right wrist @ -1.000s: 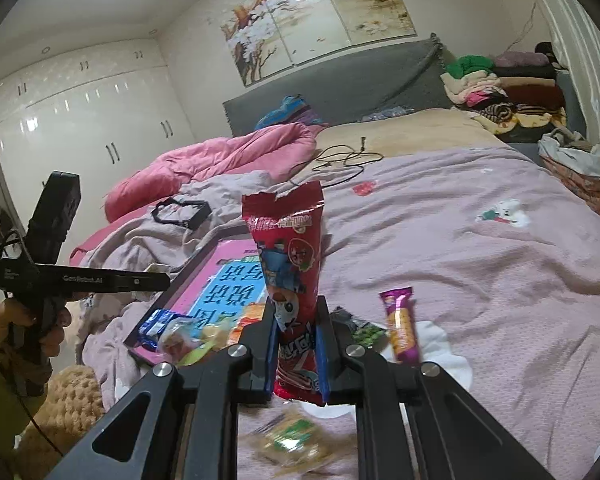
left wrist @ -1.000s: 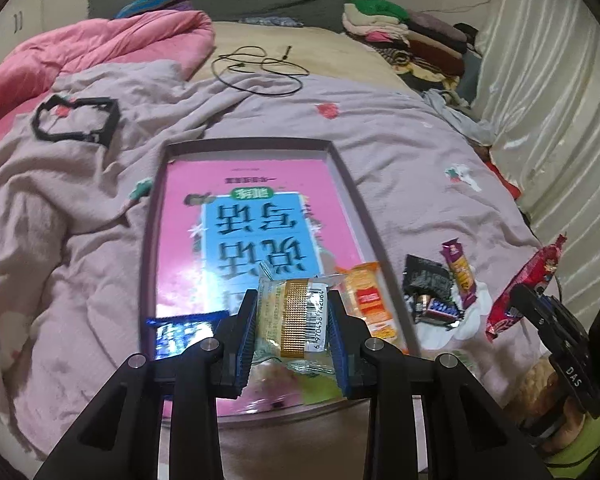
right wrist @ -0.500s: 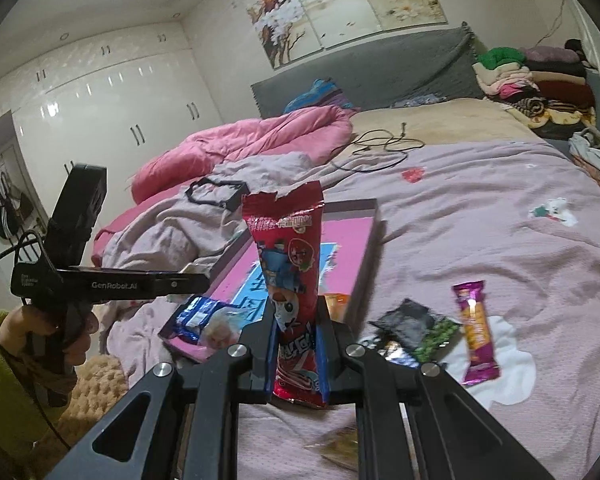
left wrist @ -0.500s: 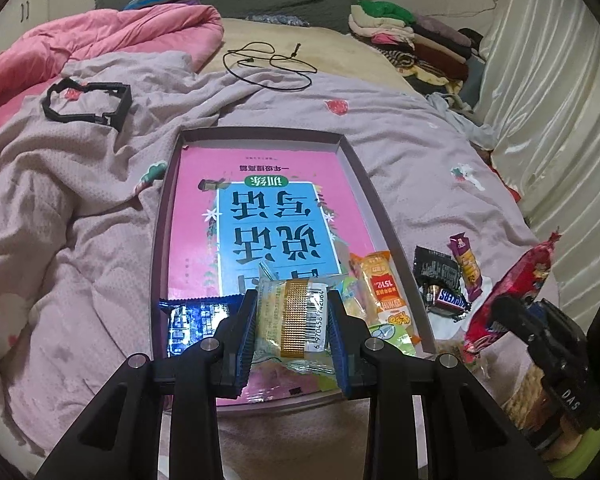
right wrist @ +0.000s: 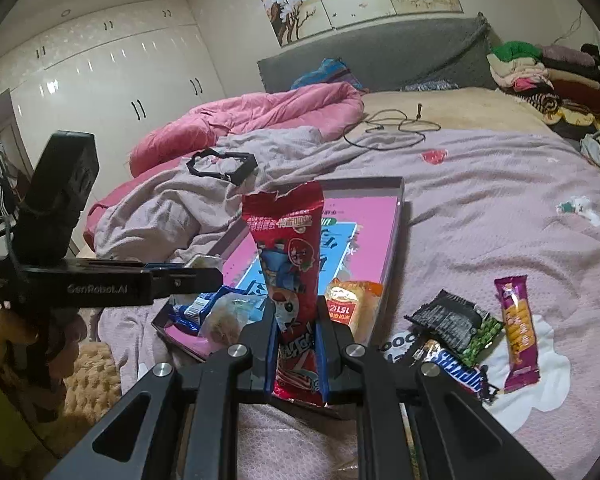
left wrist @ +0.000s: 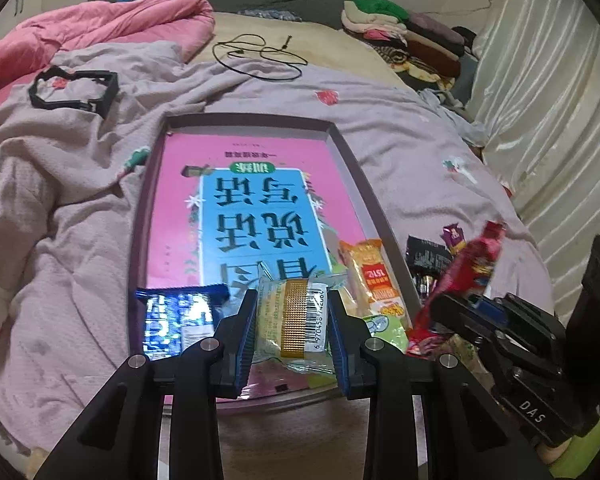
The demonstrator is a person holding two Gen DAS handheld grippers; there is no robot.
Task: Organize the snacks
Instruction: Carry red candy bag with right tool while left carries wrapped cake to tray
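Note:
My left gripper is shut on a clear-wrapped pastry packet, held just above the near end of a shallow box tray with a pink and blue printed bottom. In the tray lie a blue packet and an orange packet. My right gripper is shut on an upright red snack bag, at the tray's near right corner. In the left wrist view that red snack bag and the right gripper's body appear at the right.
On the bedspread right of the tray lie a black and green packet, a Snickers bar and a purple packet. A black frame and a cable lie farther back. A pink duvet and folded clothes are behind.
My right gripper has carried the red bag leftward, up to the tray's near right corner. The left gripper with its pastry packet has hardly moved.

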